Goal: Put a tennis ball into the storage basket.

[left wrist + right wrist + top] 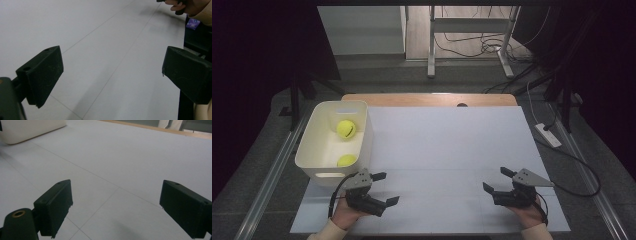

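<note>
We look down on a white-topped table (447,145) with a wooden edge (429,99) showing along its far side. Around it we see grey floor (412,77), darkening at both sides. Beyond stands a white cabinet (362,30) and a metal-legged frame (469,37), with cables (472,47) tangled beneath. A white power strip (548,135) lies on the floor at the right.

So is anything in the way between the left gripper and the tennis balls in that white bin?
Yes: the white bin's near wall. The left gripper sits low on the table just in front of it, jaws open and empty, while both tennis balls lie inside the bin. Nothing else visible blocks the way; it would probably have to come over the rim.
</note>
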A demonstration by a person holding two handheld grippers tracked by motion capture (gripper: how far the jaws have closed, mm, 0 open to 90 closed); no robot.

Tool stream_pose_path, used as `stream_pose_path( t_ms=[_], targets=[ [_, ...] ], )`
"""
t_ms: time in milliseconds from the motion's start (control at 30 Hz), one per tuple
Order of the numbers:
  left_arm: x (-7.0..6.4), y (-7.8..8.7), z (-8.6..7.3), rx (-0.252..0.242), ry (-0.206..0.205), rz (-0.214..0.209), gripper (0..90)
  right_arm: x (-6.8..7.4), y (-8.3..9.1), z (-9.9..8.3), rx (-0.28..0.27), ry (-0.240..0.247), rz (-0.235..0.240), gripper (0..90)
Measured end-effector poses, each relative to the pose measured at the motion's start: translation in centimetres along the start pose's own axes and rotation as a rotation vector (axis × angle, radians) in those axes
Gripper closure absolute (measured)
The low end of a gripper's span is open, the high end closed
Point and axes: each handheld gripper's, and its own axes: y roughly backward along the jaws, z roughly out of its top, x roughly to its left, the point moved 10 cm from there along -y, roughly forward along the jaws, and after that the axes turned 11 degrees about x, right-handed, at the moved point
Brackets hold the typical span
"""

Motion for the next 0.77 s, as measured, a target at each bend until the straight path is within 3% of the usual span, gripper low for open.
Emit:
stream_pose_path(
  t_ms=[367,767],
  targets=[
    [0.49,0.37,-0.57,-0.007,0.018,0.008,4.5,0.71,-0.22,-0.17,0.005,0.021,0.043,10.9],
    [0.49,0.40,-0.56,-0.009,0.019,0.010,4.6,0.69,-0.16,-0.16,0.003,0.020,0.045,10.9]
  ],
)
